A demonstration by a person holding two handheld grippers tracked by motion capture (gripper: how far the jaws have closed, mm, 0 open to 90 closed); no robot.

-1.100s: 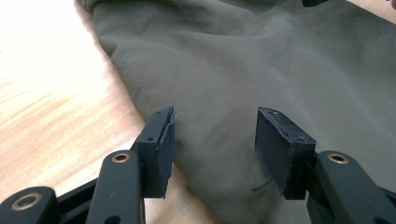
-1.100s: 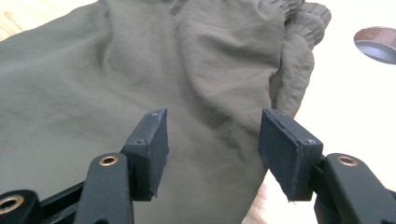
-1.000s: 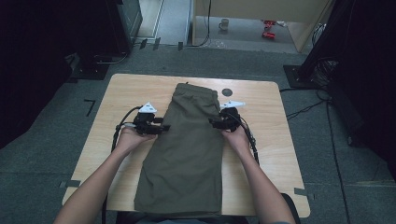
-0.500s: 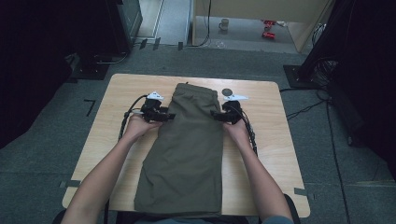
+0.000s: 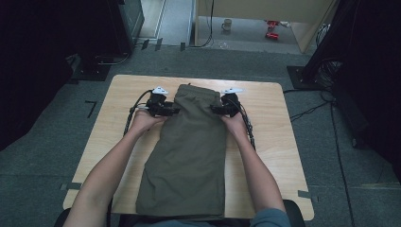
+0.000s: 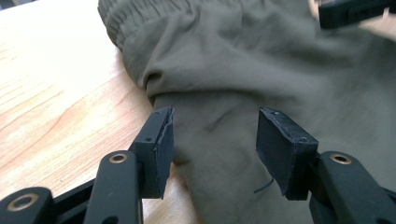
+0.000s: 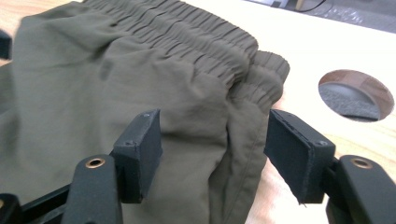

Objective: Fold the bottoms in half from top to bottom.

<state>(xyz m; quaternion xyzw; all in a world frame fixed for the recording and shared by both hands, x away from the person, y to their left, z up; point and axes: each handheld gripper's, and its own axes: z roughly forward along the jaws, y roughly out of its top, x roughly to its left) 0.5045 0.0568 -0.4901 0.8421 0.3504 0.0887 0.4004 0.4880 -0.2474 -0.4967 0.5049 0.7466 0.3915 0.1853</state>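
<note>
The green pants (image 5: 189, 151) lie flat and long on the table (image 5: 274, 137), maybe already folded in half, and the left gripper (image 5: 172, 111) and right gripper (image 5: 215, 110), jaws apart, sit at the sides near the waistband, nothing grabbed yet.

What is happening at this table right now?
A person seated at a wooden table works on folded olive-green trousers with a gripper in each hand. The left gripper and the right gripper sit at opposite side edges of the cloth, just below the elastic waistband. Both have open jaws straddling the fabric; neither pinches it yet.
</note>
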